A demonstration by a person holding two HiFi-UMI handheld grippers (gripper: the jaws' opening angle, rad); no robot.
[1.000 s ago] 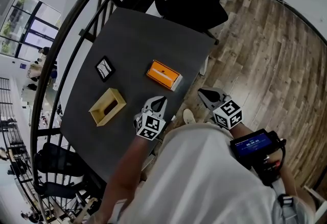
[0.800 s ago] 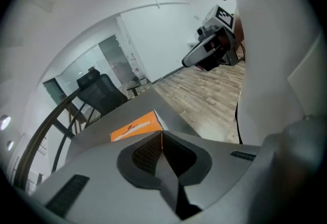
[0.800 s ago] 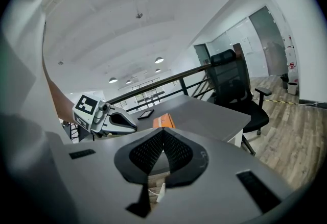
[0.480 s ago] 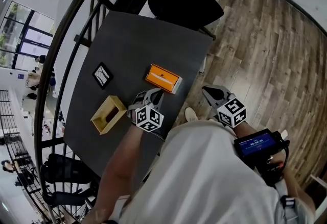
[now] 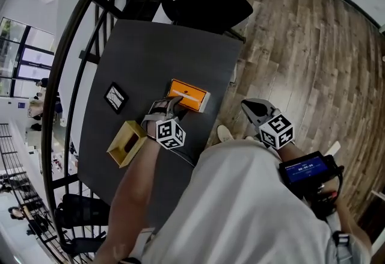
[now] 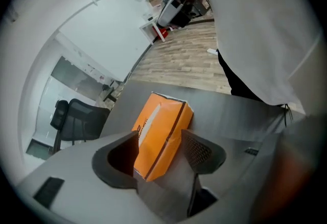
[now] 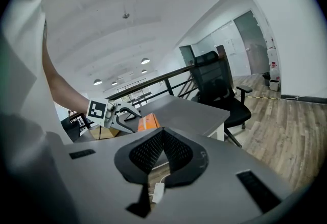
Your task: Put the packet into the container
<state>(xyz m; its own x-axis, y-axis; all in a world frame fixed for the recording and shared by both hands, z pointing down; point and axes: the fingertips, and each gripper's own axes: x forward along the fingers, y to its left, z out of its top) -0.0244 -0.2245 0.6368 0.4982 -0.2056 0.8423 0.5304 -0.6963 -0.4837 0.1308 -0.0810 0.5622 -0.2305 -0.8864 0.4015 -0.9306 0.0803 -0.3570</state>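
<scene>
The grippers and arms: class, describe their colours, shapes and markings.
The left gripper and right gripper are pale grey with dark, mesh-textured jaws; each carries a white cube of black square markers. The person wears a white short-sleeved shirt and a black, blue-screened device.

Before you, the dark grey table [image 5: 156, 46] carries an orange packet [image 5: 187, 95], a tan open container [image 5: 127, 143] and a small black-framed card [image 5: 115, 97], each apart.

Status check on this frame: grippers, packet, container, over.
Left gripper jaws just been opening, astride orange packet, not gripping. Right gripper shut, empty. Container open-topped beside left gripper, nothing over it.
</scene>
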